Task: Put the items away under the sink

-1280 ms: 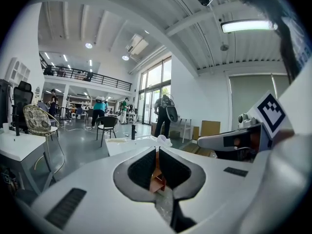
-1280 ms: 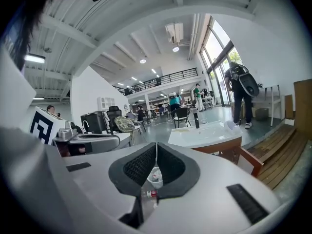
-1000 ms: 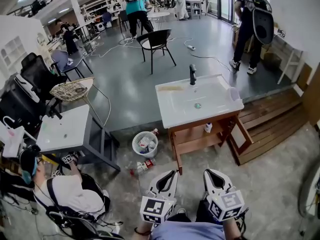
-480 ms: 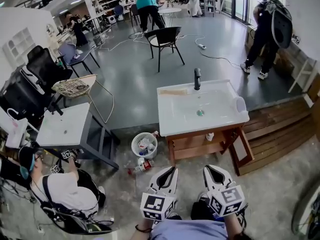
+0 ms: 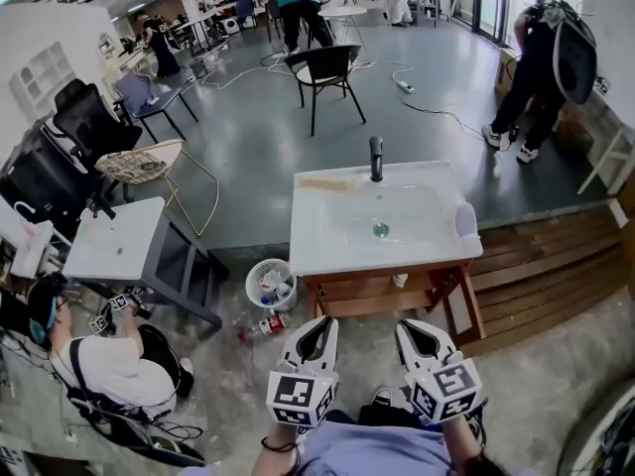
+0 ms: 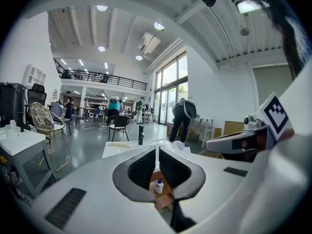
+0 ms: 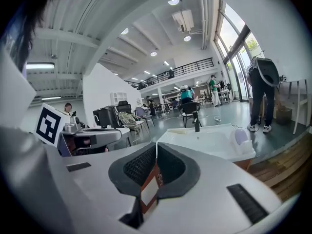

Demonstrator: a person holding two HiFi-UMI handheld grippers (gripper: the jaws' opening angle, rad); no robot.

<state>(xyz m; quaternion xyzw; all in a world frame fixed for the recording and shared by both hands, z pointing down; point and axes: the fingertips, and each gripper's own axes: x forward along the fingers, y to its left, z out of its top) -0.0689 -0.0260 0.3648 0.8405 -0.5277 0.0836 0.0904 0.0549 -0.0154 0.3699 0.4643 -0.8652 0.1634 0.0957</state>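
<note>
One basket beside the sink shows only in head view.

Ahead of the left gripper, the tool's own body screens most of the wooden shelf. Only a small white bottle shows in the opening behind the touching jaw tips, its label too small to read. To that gripper's left in the head view, the white basket holds contents too small to identify.
</note>
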